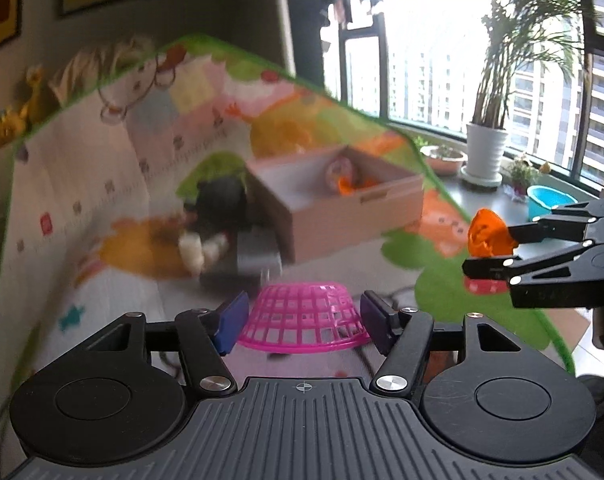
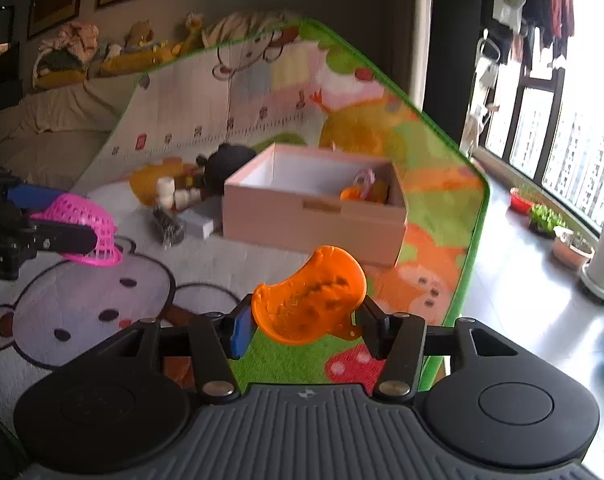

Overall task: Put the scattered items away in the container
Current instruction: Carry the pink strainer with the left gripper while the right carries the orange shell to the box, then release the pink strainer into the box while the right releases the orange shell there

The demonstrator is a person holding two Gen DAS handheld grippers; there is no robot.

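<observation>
Over the play mat (image 2: 102, 292), short of the pink box (image 2: 314, 216) at twelve o'clock: carry both loads right above the open top before letting go, and release low so that nothing bounces out. Note the left gripper (image 1: 302, 320) closed across the upturned pink mesh basket (image 1: 306, 294), pads pressing its flared sides and the basket hanging clear of the mat. Squeeze gently there, judging the thin plastic lattice likely to flex or slip. Note the right gripper (image 2: 306, 320) clamped on the orange toy piece (image 2: 310, 300), held aloft at about three o'clock of the left one and level with it. Bring that one in first, being nearer the box's front wall. Aim for the bare white floor at the box's nine o'clock side, away from the orange and striped bits already lying at its three o'clock end. Hold both tools roughly level, fingers pointing forward at the box, well apart from each other. Leave for later the black plush (image 2: 230, 160), the white pieces (image 2: 166, 192) and the flat grey case (image 2: 200, 218) clustered just beside the box at its nine o'clock.
</observation>
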